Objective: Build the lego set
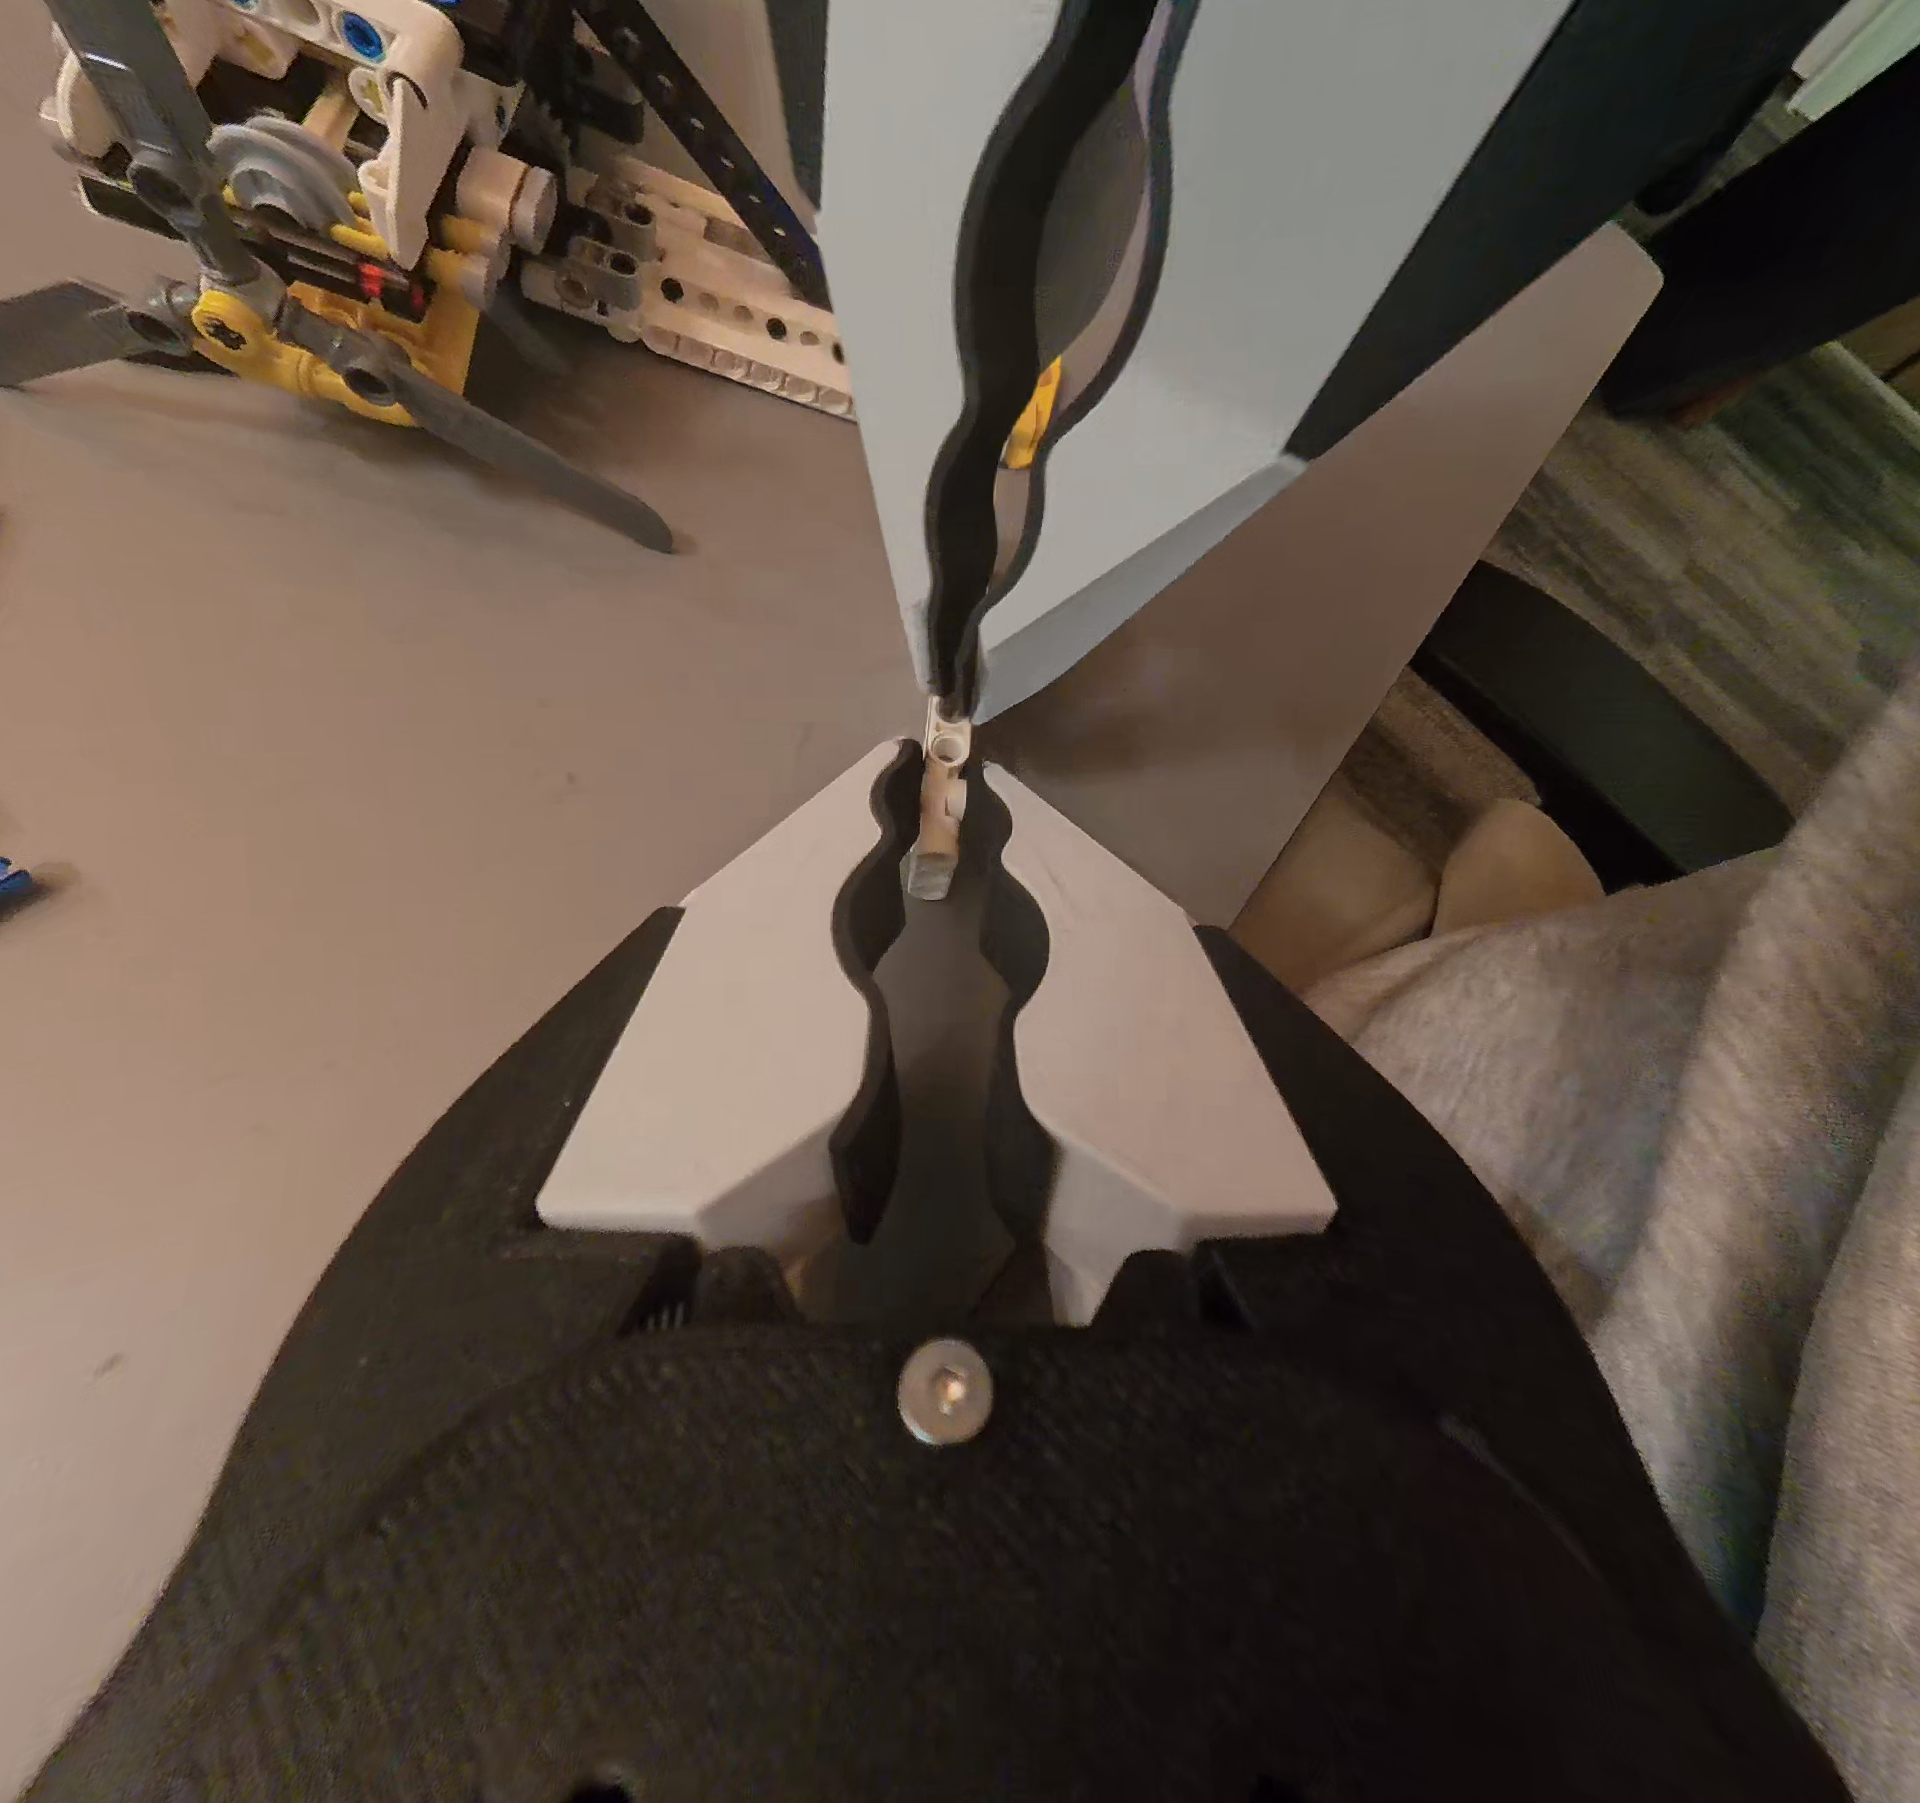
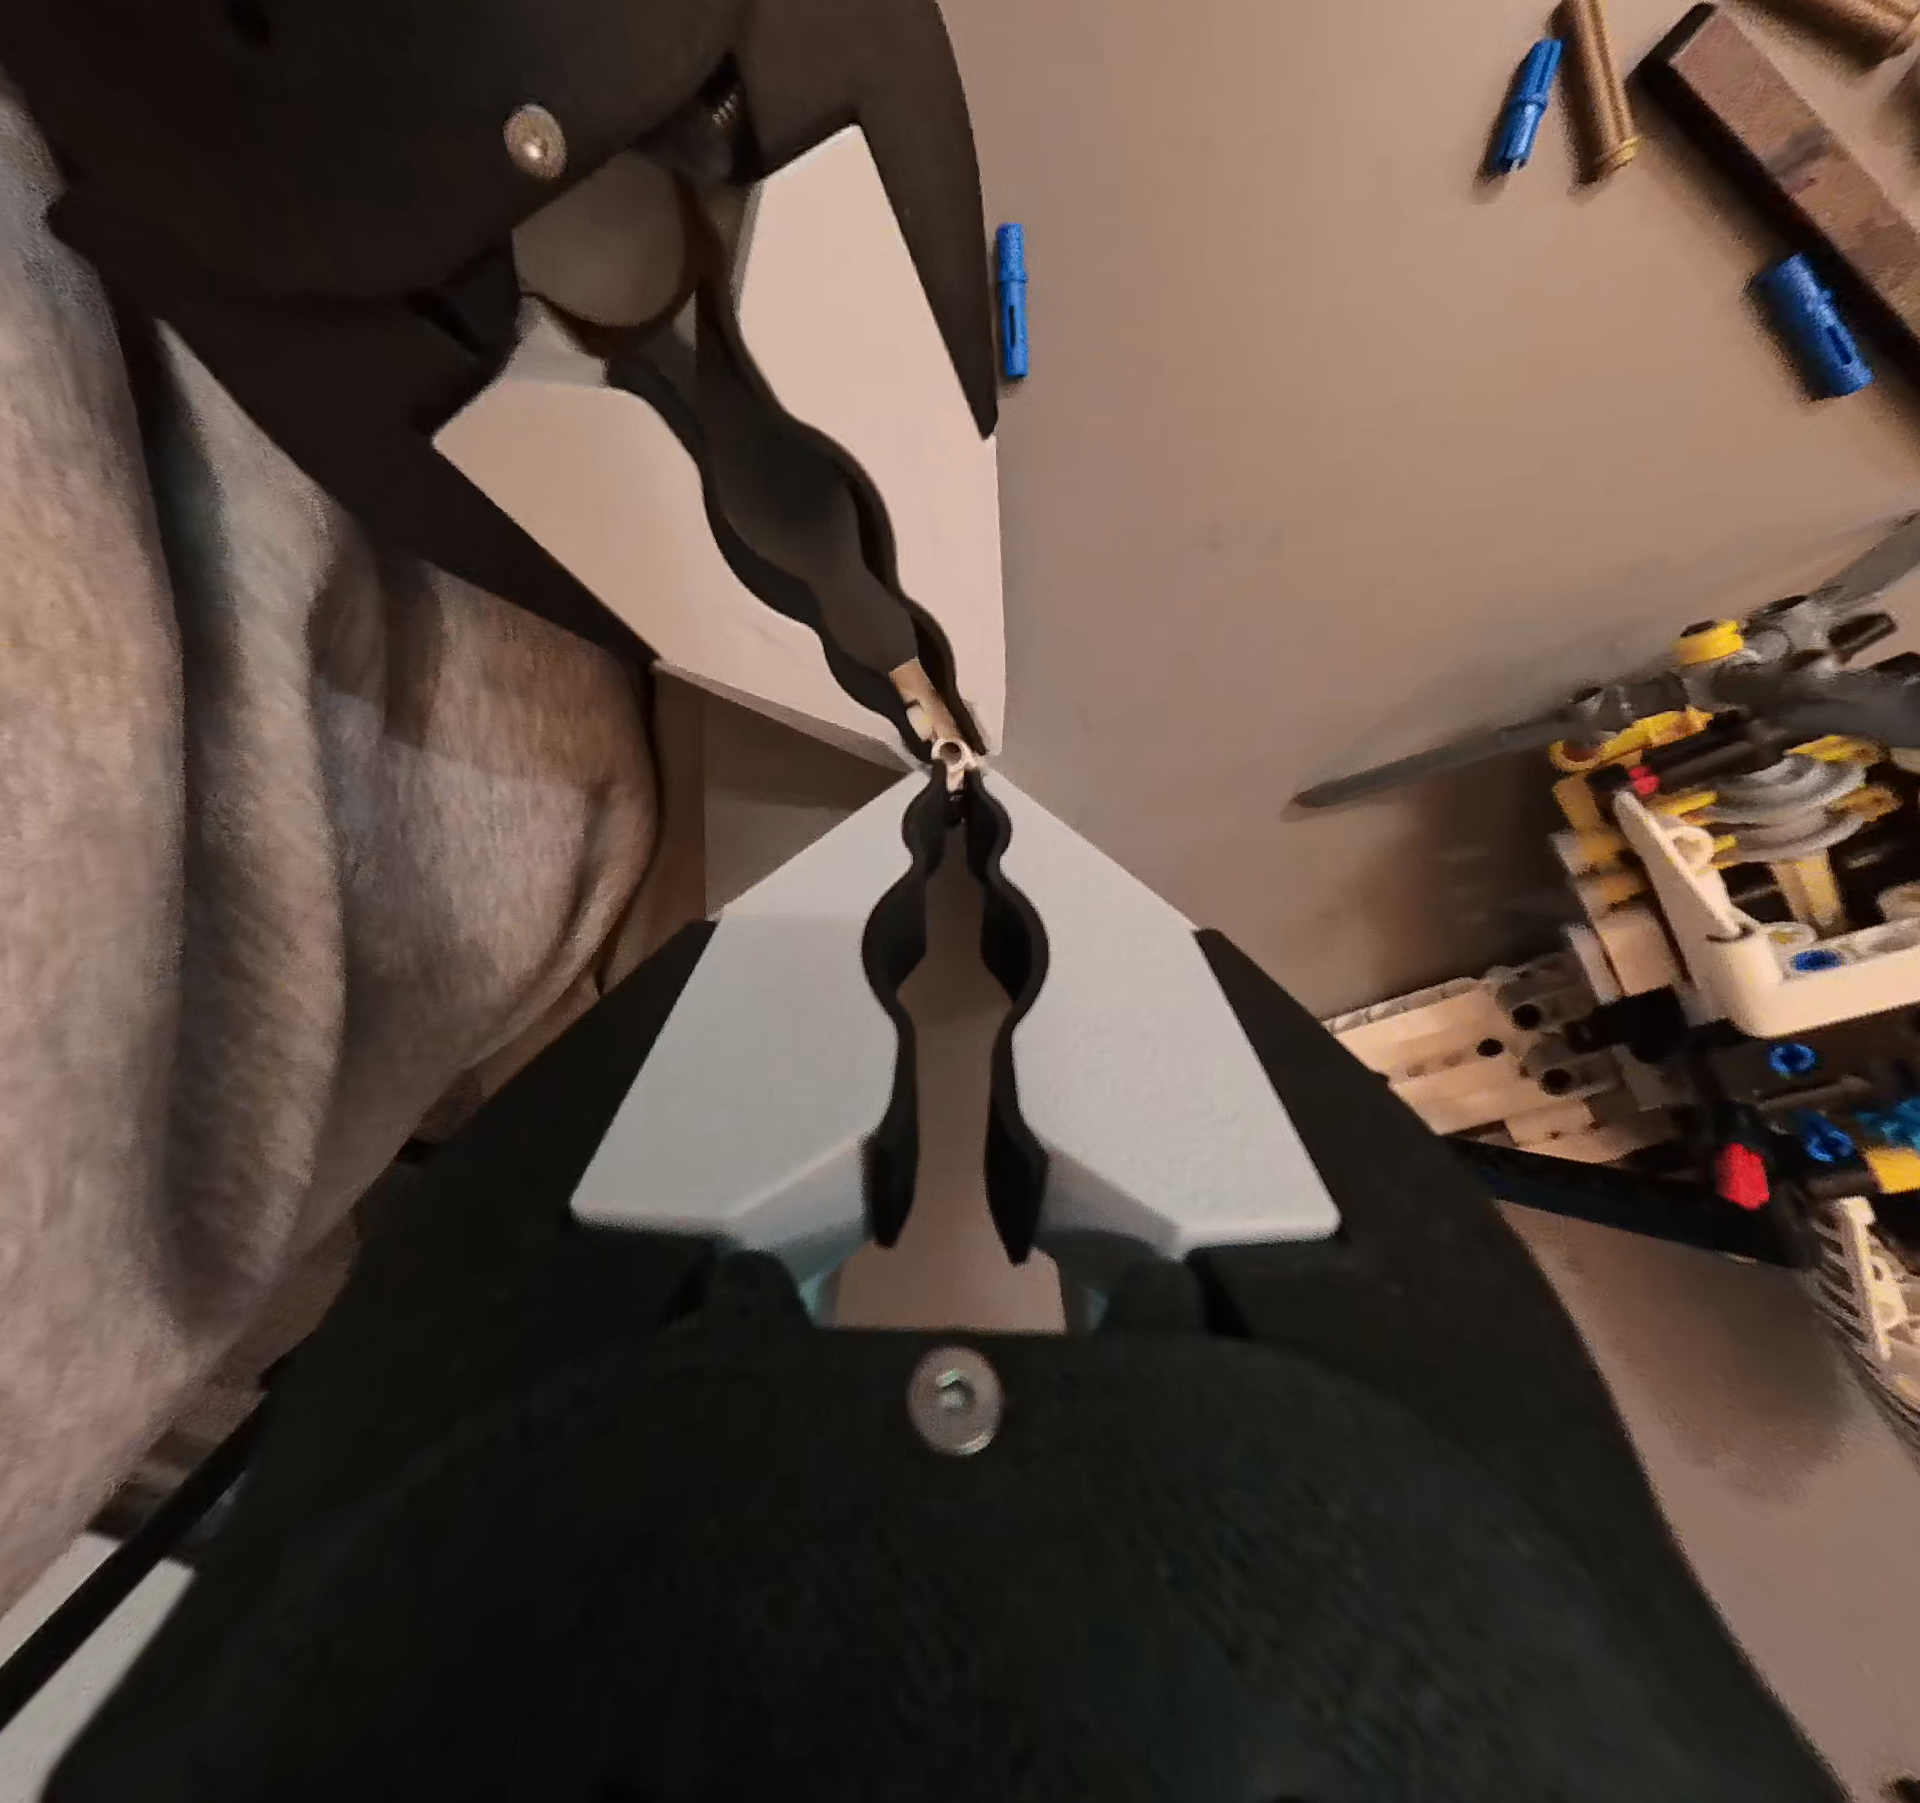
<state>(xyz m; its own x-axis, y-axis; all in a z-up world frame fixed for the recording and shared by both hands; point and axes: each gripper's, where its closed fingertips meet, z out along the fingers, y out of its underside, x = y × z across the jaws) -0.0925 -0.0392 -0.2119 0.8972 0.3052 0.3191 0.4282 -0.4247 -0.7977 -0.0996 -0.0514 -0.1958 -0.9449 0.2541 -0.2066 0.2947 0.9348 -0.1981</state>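
Note:
My left gripper (image 1: 940, 766) is shut on a small tan and grey pin (image 1: 935, 823), which lies between its fingertips. My right gripper (image 1: 951, 699) comes in from above, tip to tip with the left one, and is shut on a tiny white connector (image 1: 948, 735) that touches the pin's end. In the right wrist view my right gripper (image 2: 951, 785) holds the white connector (image 2: 956, 754) against the pin (image 2: 920, 688) held by my left gripper (image 2: 940, 730). The partly built lego model (image 1: 312, 143) with grey rotor blades stands on the table; it also shows in the right wrist view (image 2: 1714, 922).
Loose blue pins (image 2: 1013, 299) (image 2: 1522, 106) (image 2: 1813, 325), brass threaded cylinders (image 2: 1600, 80) and a dark bar (image 2: 1787, 164) lie on the grey table (image 2: 1299, 403). A person's grey garment (image 1: 1662, 1182) is just past the table's edge, close to both grippers.

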